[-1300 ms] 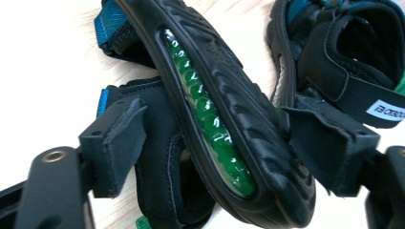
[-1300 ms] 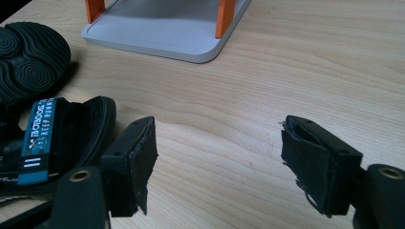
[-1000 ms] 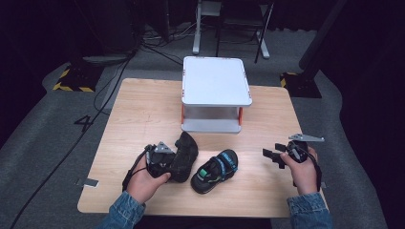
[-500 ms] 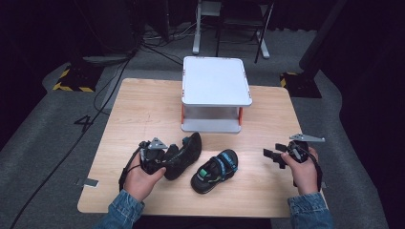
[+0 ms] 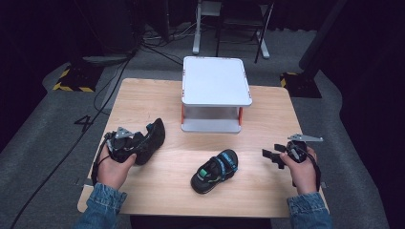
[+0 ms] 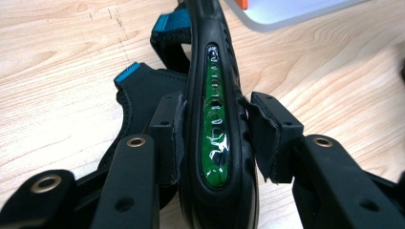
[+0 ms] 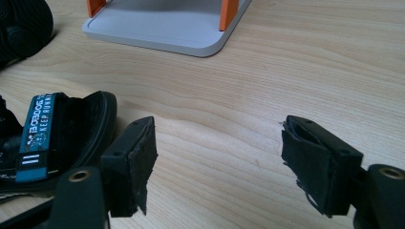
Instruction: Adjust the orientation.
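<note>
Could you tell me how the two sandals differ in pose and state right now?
The left sandal is clamped on edge in the left gripper, whose jaws have just been closing; the right sandal lies flat on the table, untouched. The left one shows its sole, the right its straps. Both are black with teal.

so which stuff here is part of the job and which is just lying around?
Part of the job:
- sandal in the left gripper, its sole clamped on edge between the pads
- left gripper, jaws just closed on that sandal
- second sandal, flat on the table
- right gripper, open, holding nothing
- white shelf stand, likely

Lying about:
- cables on the floor
- metal frame behind the table
</note>
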`<state>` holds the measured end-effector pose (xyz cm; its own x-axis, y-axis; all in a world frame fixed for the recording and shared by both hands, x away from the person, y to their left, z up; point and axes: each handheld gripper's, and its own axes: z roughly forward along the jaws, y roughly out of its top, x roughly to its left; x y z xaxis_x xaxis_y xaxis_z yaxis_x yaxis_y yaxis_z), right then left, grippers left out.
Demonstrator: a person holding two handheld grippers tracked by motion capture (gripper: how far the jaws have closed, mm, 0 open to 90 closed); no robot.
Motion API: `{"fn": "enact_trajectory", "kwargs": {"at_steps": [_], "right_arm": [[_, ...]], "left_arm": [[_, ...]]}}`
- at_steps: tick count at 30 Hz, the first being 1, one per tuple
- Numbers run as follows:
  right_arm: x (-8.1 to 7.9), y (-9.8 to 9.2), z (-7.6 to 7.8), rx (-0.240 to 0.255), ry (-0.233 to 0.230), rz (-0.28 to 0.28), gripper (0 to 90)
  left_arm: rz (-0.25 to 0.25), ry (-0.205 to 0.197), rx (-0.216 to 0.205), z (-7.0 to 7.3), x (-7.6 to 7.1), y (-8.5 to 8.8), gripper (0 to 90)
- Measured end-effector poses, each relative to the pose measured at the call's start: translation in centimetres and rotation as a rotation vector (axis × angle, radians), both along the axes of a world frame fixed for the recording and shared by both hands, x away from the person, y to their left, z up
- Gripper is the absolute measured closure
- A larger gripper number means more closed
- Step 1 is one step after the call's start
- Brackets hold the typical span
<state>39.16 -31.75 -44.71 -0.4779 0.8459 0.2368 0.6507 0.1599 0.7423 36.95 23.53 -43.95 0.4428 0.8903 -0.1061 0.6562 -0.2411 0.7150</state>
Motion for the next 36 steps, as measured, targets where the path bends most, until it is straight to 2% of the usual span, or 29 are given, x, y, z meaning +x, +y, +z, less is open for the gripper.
{"fn": "enact_trajectory", "kwargs": {"at_steps": [5,7,8,9,10,11,12,13,14,15,16,17,18,19,20,21,22,25,26,29,30,33,36], "right_arm": [[0.0,0.2,-0.1,0.001,0.005,0.005,27.9],[0.1,0.2,-0.1,0.001,0.005,0.005,27.8],[0.1,0.2,-0.1,0.002,0.006,0.006,27.8],[0.1,0.2,-0.1,0.002,0.006,0.006,27.8],[0.1,0.2,-0.1,0.005,0.005,0.011,27.8],[0.1,0.2,-0.1,0.007,0.005,0.014,27.8],[0.1,0.2,-0.1,0.007,0.005,0.014,27.8],[0.1,0.2,-0.1,0.007,0.004,0.013,27.9],[0.1,0.1,-0.1,0.005,0.005,0.009,27.8],[0.1,0.1,-0.1,0.005,0.005,0.009,27.8],[0.1,0.2,-0.1,0.003,0.006,0.012,27.8],[0.1,0.2,-0.2,0.003,0.008,0.012,27.7],[0.1,0.2,-0.2,0.002,0.012,0.012,27.6],[0.1,0.2,-0.2,0.002,0.012,0.012,27.6],[0.1,0.2,-0.3,-0.001,0.014,0.013,27.4],[0.1,0.2,-0.3,-0.001,0.014,0.013,27.4],[0.1,0.2,-0.4,-0.001,0.016,0.014,27.3],[0.1,0.1,-0.4,0.001,0.021,0.013,27.1],[0.1,0.0,-0.5,-0.001,0.021,0.011,27.1],[0.0,-0.1,-0.5,0.000,0.021,0.009,27.1],[0.0,-0.1,-0.5,-0.001,0.022,0.006,27.1],[0.0,-0.1,-0.5,-0.003,0.014,0.007,27.5],[-0.1,0.0,-0.2,0.000,0.004,0.013,28.0]], "left_arm": [[-0.003,0.002,0.033,-0.1,-0.1,-0.6,57.2],[-0.027,-0.001,0.105,0.2,-0.4,-1.5,56.7],[-0.027,-0.001,0.105,0.2,-0.4,-1.5,56.6],[-0.046,0.013,0.135,0.4,-0.6,-1.9,56.6],[-0.093,0.021,0.160,0.7,-0.8,-2.7,56.9],[-0.119,0.019,0.159,0.8,-1.0,-3.0,56.5],[-0.119,0.019,0.159,0.8,-1.0,-3.0,57.0],[-0.158,-0.002,0.101,0.9,-1.1,-3.3,57.0],[-0.211,-0.002,0.006,0.9,-1.2,-3.5,57.0],[-0.211,-0.002,0.006,0.9,-1.2,-3.5,57.8],[-0.286,0.030,-0.144,0.5,-1.1,-4.1,58.8],[-0.317,0.045,-0.187,0.1,-1.1,-4.6,59.0],[-0.344,0.049,-0.187,-0.3,-1.1,-5.1,58.7],[-0.344,0.049,-0.187,-0.3,-1.1,-5.1,58.8],[-0.381,0.053,-0.160,-0.8,-1.2,-6.4,58.8],[-0.381,0.053,-0.160,-0.8,-1.2,-6.4,58.1],[-0.404,0.060,-0.139,-1.1,-1.3,-7.1,58.1],[-0.448,0.082,-0.114,-1.7,-1.4,-8.4,56.3],[-0.453,0.092,-0.112,-1.9,-1.5,-9.0,55.6],[-0.452,0.100,-0.101,-1.8,-1.6,-9.2,53.0],[-0.446,0.087,-0.120,-1.6,-1.7,-9.2,49.6],[-0.438,0.076,-0.129,-1.0,-1.8,-9.1,43.9],[-0.396,-0.004,-0.157,0.9,-2.0,-8.0,40.2]]}}
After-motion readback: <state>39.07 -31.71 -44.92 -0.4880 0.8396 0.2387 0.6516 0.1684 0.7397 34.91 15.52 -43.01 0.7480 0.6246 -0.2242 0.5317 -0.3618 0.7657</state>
